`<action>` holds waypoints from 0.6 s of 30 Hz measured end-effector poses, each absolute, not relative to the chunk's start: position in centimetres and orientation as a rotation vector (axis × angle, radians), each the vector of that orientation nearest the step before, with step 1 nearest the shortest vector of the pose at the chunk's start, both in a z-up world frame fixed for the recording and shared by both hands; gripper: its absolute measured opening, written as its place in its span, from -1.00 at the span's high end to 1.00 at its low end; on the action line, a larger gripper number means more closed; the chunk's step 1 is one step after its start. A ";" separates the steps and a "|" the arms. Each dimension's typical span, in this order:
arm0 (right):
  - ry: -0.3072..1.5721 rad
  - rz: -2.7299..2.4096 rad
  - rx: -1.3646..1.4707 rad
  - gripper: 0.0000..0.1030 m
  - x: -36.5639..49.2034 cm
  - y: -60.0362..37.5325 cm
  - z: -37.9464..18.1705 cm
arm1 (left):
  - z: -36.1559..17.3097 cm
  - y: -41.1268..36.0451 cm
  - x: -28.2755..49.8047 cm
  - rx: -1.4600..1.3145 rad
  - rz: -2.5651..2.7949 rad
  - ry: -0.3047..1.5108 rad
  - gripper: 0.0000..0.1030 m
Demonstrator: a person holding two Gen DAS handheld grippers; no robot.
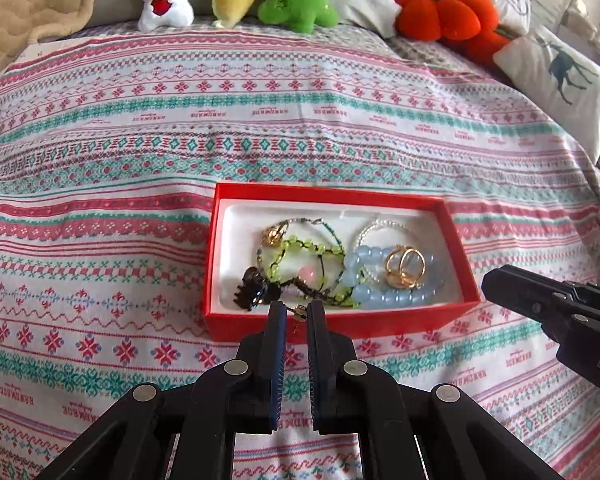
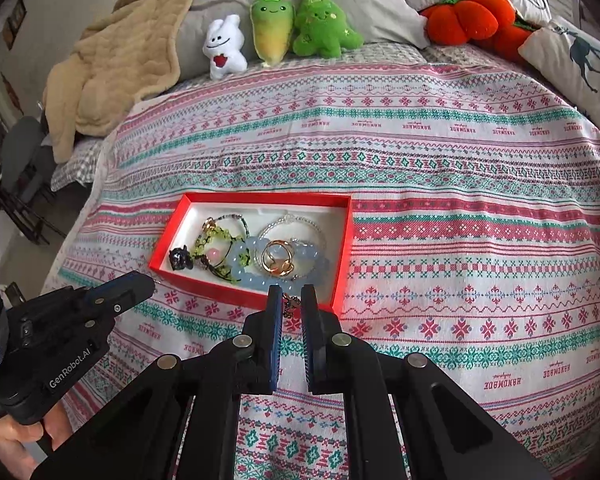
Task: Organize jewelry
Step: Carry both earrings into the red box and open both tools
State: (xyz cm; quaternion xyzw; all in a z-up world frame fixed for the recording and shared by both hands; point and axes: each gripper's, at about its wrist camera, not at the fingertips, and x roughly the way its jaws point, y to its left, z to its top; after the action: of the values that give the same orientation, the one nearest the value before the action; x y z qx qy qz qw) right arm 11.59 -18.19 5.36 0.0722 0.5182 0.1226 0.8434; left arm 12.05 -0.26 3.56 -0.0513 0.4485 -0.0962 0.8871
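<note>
A red box [image 1: 400, 322] with a white lining lies on the patterned bedspread. It holds a blue bead bracelet [image 1: 396, 300], a green bead bracelet [image 1: 300, 246], gold rings [image 1: 404, 266], a clear bead strand and a black hair claw [image 1: 256, 290]. My left gripper [image 1: 298, 314] hangs over the box's near wall, shut on a small metal earring-like piece [image 1: 297, 315]. In the right wrist view my right gripper [image 2: 288, 300] hovers over the near right corner of the box [image 2: 346, 248], shut on a small dark bronze charm [image 2: 291, 305]. Each gripper also shows in the other's view: right gripper [image 1: 490, 282], left gripper [image 2: 148, 280].
Plush toys line the head of the bed: a white one [image 2: 225, 48], two green ones [image 2: 300, 24] and an orange pumpkin [image 2: 470, 16]. A beige blanket [image 2: 112, 64] lies at the back left and a deer pillow [image 2: 580, 56] at the right. A hand [image 2: 16, 440] holds the left gripper.
</note>
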 end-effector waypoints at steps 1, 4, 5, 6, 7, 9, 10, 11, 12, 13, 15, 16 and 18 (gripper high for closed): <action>1.096 0.257 0.159 0.82 12.0 -18.3 5.3 | 3.4 -0.5 12.5 -0.115 -0.204 0.935 0.91; 1.101 0.251 0.187 0.82 13.1 -18.6 4.9 | 2.7 -1.3 13.7 -0.125 -0.211 0.942 0.91; 1.102 0.250 0.199 0.82 13.4 -18.7 4.8 | 2.5 -1.6 14.1 -0.125 -0.213 0.943 0.91; 1.104 0.251 0.209 0.82 13.8 -18.8 4.6 | 2.4 -1.8 14.4 -0.123 -0.215 0.942 0.91; 1.106 0.250 0.217 0.82 14.1 -18.9 4.5 | 2.2 -2.1 14.7 -0.121 -0.217 0.940 0.91; 1.110 0.245 0.229 0.81 14.8 -19.0 4.1 | 2.0 -2.4 15.2 -0.118 -0.217 0.935 0.91; 1.113 0.242 0.237 0.81 15.2 -19.0 3.9 | 1.9 -2.5 15.5 -0.119 -0.217 0.933 0.91; 1.117 0.240 0.245 0.81 15.5 -19.1 3.7 | 1.8 -2.6 15.7 -0.120 -0.218 0.930 0.91; 1.120 0.238 0.253 0.81 15.9 -19.1 3.5 | 1.8 -2.7 15.9 -0.119 -0.217 0.928 0.91; 1.123 0.237 0.260 0.81 16.1 -19.2 3.3 | 1.7 -2.8 16.1 -0.117 -0.219 0.926 0.90; 1.130 0.237 0.270 0.81 16.6 -19.2 2.8 | 1.5 -2.8 16.5 -0.109 -0.218 0.922 0.88; 1.134 0.235 0.273 0.81 16.9 -19.2 2.5 | 1.4 -2.8 16.6 -0.110 -0.213 0.917 0.88; 1.141 0.232 0.273 0.81 17.1 -19.3 2.1 | 1.3 -2.6 16.8 -0.120 -0.214 0.919 0.85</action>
State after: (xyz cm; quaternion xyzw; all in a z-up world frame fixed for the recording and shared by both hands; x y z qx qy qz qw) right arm 17.14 -19.29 2.07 0.1283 0.5373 0.1092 0.8264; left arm 16.83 -2.64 1.34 -0.0576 0.4426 -0.1029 0.8890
